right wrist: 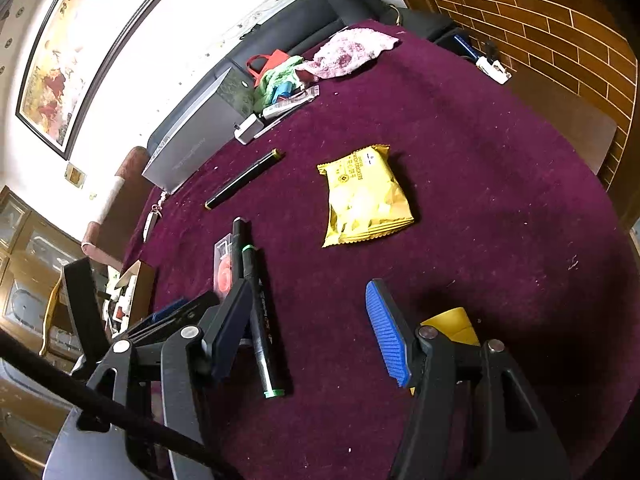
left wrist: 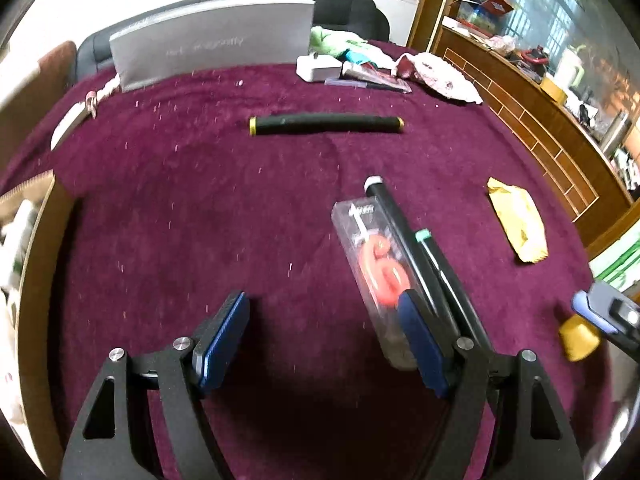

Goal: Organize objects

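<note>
Maroon cloth [left wrist: 168,208] is spread over the table, with a dark sofa and a wood-panelled cabinet seen behind it.

Landmark: clear candle box [left wrist: 374,268], which holds a red numeral candle; the box lies flat on the cloth.
- Two black markers are laid along its right side, touching or nearly so: white-capped marker [left wrist: 386,210] next to the box, green-capped marker [right wrist: 260,320] just outside that.
- Yellow-tipped black marker [left wrist: 326,124] is lying crosswise well beyond the box's far end.
- Yellow snack packet [right wrist: 366,196] is seen to the right of the box, apart from the markers.
- Yellow cone-shaped piece [left wrist: 578,336] is seen further right and nearer, just beside the right gripper's finger; whether it is touched cannot be told.
- Grey case [left wrist: 208,40] is stood at the far edge, left of the box line; its contents cannot be seen.
- Open cardboard box [right wrist: 134,284] is at the table's left edge; white and mixed items are visible inside, too blurred to name.
- Clutter pile is at the far edge: white adapter, green cloth, floral cloth.

Left gripper [left wrist: 324,336]: jaws are held wide, nothing gripped; its right pad overlaps the near end of the candle box in view, contact not confirmed.

Right gripper [right wrist: 308,328]: jaws are set fairly wide, only cloth between them; the green-capped marker is lying just inside its left finger, not clamped.
</note>
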{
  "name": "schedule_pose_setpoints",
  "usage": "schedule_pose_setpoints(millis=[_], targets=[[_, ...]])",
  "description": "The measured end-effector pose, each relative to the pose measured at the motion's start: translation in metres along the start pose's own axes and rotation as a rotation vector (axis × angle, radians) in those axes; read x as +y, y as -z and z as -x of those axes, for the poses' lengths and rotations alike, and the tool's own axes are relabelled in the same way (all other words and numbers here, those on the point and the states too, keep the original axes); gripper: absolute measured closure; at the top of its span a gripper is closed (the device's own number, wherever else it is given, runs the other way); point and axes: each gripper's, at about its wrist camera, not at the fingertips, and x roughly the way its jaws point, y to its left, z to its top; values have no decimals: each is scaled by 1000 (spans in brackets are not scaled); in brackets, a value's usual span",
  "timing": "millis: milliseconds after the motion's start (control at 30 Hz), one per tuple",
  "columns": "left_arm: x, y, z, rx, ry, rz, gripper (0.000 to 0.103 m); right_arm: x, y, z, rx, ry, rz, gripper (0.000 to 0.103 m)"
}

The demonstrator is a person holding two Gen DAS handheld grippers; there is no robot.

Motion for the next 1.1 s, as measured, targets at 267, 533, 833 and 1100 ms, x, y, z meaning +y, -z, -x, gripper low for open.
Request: schedule_pose_setpoints(millis=[267,533,833,1100], targets=[[-12,-18,-4,-30,-149,-127,32,1,3,2,-1,-15,-1,43],[-46,-17,-8,-73,-223,-253,28,13,6,-3,9,-32,17,43],[4,2,-1,-18,-336,-225,24,18,12,-4,19,-35,27,41],[-34,-10,4,-96,-201,-208,24,28,15,-9,22,-57,36,41]])
